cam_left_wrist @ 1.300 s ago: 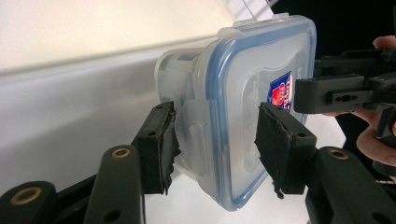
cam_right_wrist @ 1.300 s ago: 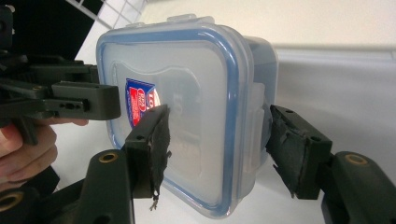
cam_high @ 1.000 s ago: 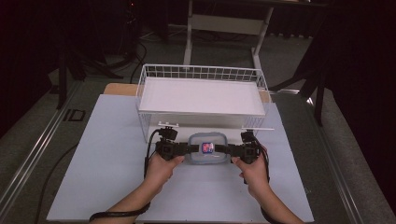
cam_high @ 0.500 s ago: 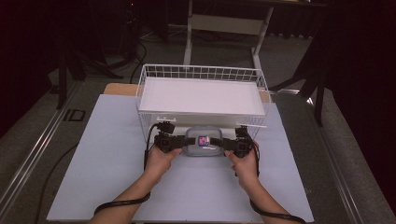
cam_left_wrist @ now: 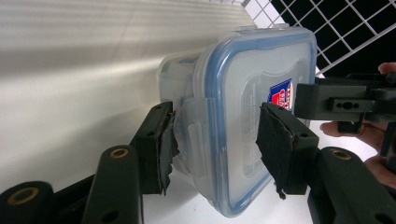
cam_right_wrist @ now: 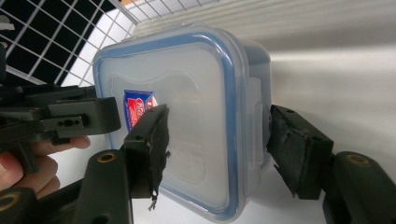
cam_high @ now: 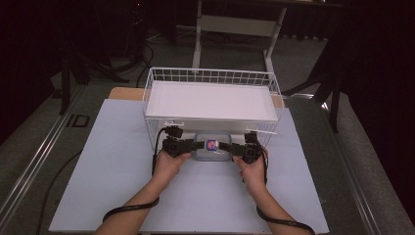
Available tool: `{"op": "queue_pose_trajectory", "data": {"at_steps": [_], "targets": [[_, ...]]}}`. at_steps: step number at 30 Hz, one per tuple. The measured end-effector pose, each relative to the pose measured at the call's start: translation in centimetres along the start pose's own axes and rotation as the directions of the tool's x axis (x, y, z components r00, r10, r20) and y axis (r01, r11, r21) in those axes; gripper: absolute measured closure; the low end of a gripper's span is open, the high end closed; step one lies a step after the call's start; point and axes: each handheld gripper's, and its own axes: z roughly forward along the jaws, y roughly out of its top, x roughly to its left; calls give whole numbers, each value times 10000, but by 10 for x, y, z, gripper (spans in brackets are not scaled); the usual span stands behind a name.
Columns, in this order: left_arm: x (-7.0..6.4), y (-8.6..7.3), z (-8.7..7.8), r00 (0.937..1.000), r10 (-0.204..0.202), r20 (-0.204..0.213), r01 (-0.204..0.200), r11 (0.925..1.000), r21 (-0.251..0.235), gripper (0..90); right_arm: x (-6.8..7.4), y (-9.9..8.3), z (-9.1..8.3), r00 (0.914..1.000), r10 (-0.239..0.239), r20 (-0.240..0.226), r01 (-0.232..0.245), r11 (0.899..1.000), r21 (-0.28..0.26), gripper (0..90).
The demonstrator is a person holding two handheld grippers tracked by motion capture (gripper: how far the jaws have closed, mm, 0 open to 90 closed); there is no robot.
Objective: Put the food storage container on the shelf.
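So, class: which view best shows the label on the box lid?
The right gripper view: the label is large, though a jaw partly covers it. The left gripper view shows its edge; in the high view it is tiny.

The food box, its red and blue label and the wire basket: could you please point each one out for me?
food box [cam_left_wrist: 243,154]: left gripper view, on the clear lid.
label [cam_right_wrist: 137,108]: right gripper view, on the sticker's middle.
wire basket [cam_high: 210,75]: high view, on the far rim.

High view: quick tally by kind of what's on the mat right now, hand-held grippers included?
Lidded plastic container: 1
White wire basket: 1
Hand-held gripper: 2, left and right
Total: 4
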Motion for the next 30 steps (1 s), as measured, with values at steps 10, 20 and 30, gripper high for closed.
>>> {"op": "queue_pose_trajectory", "data": {"at_steps": [10, 20, 30], "targets": [[4, 0, 4, 9983, 581, 103, -576, 9973, -453, 471, -5, 1, 1, 9998, -187, -86, 185, 9996, -228, 372], [3, -1, 8, 9916, 1035, -782, -1120, 9872, -1139, 460, -3, 3, 5, 9973, -514, 519, 537, 9976, -438, 336], [4, -3, 3, 9904, 1057, -889, -1148, 9878, -1047, 456, 3, 4, 0, 9867, -1308, 960, 1363, 9892, -535, 347]]}}
